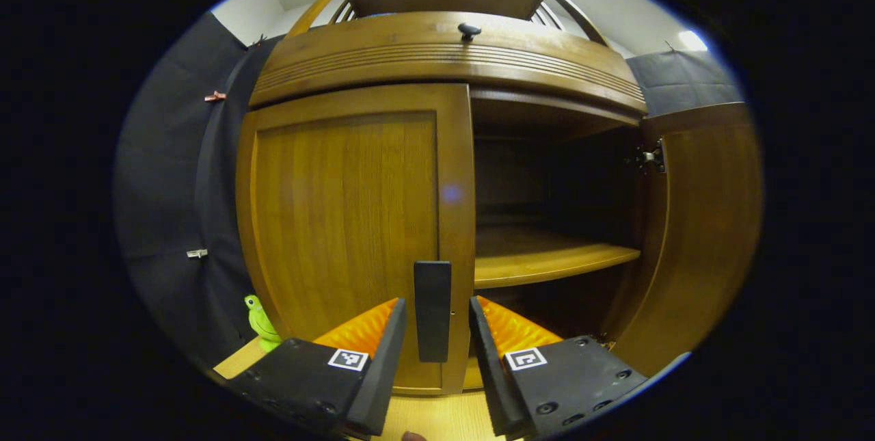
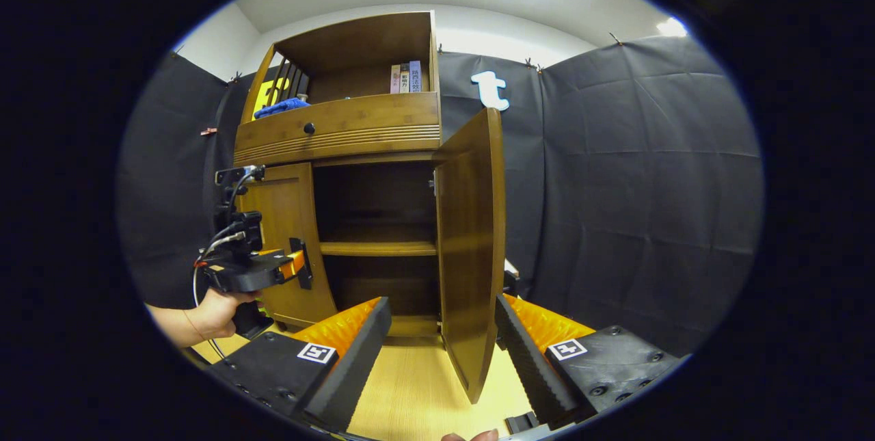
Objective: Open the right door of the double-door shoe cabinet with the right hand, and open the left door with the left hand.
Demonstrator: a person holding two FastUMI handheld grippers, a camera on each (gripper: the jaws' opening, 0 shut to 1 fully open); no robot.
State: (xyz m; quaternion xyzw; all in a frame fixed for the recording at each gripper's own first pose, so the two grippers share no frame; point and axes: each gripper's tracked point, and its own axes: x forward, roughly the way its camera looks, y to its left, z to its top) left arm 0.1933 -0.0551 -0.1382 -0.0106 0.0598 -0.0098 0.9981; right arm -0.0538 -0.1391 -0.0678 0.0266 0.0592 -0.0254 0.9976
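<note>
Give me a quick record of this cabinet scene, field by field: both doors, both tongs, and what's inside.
right door: swung wide open
left door: closed
handle: on left door, between the left tongs' fingers, not touched
left tongs: open, at the handle
right tongs: open, either side of the right door's lower edge, not gripping
shelf: bare
next step: probably close the left tongs on the handle and pull
</note>
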